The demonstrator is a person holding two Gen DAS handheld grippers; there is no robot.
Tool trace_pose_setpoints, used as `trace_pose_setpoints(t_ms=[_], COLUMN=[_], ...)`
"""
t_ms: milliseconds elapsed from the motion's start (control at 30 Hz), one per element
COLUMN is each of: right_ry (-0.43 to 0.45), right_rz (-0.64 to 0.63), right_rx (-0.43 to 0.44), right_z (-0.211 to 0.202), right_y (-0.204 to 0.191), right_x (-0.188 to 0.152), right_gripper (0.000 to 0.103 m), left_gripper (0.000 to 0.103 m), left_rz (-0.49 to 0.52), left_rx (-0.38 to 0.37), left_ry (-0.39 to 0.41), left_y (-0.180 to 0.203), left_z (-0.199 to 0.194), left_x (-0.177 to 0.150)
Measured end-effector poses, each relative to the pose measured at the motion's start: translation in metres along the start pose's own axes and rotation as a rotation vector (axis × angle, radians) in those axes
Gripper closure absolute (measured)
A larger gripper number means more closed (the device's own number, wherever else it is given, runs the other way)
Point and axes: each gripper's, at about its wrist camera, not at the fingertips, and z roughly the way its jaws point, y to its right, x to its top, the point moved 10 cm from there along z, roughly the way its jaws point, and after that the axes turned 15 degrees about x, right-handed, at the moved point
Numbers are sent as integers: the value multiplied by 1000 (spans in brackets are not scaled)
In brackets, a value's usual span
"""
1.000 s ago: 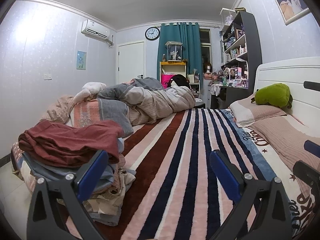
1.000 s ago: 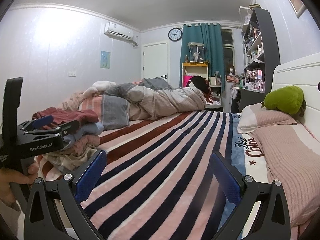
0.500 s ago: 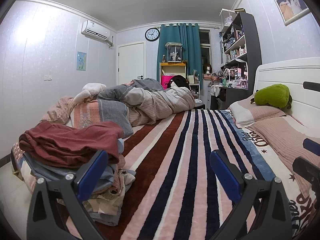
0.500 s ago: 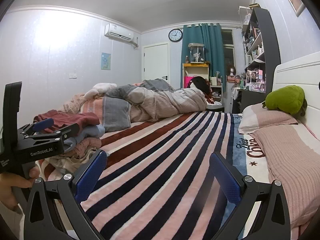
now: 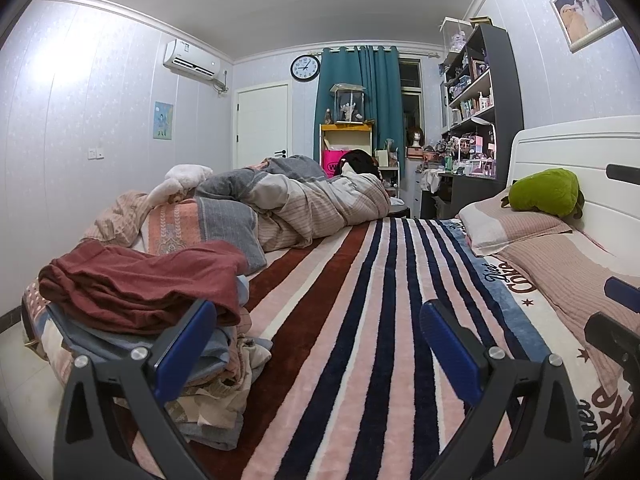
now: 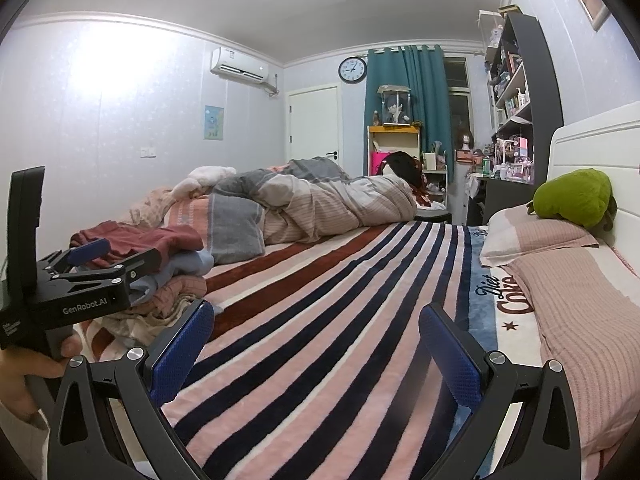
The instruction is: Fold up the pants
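Here both the left gripper (image 5: 316, 344) and right gripper (image 6: 316, 344) hover with jaws apart and empty over the striped blanket (image 5: 360, 320), the rumpled clothes pile (image 5: 132, 304) lying at ten o'clock, so either a fold is just finished or a pick is due

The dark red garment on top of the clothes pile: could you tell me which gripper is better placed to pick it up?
Probably the left gripper. It is open, and the dark red garment lies just ahead of its left finger, while the right gripper faces bare striped blanket.

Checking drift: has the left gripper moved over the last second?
Yes, slightly. In the right wrist view the left gripper sits lower against the red garment than a second ago; the camera itself may have shifted.
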Motion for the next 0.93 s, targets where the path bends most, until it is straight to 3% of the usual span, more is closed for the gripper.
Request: trace_pose_setpoints(t_ms=[933], right_ry=[1], right_rz=[4], right_rx=[7], right_z=[5], right_y=[-7], right_x=[0], right_gripper=[1], left_gripper=[2], left_rz=[0], left_rx=[-9], left_ry=[-9], left_y=[3], left_z=[-4], left_x=[-3])
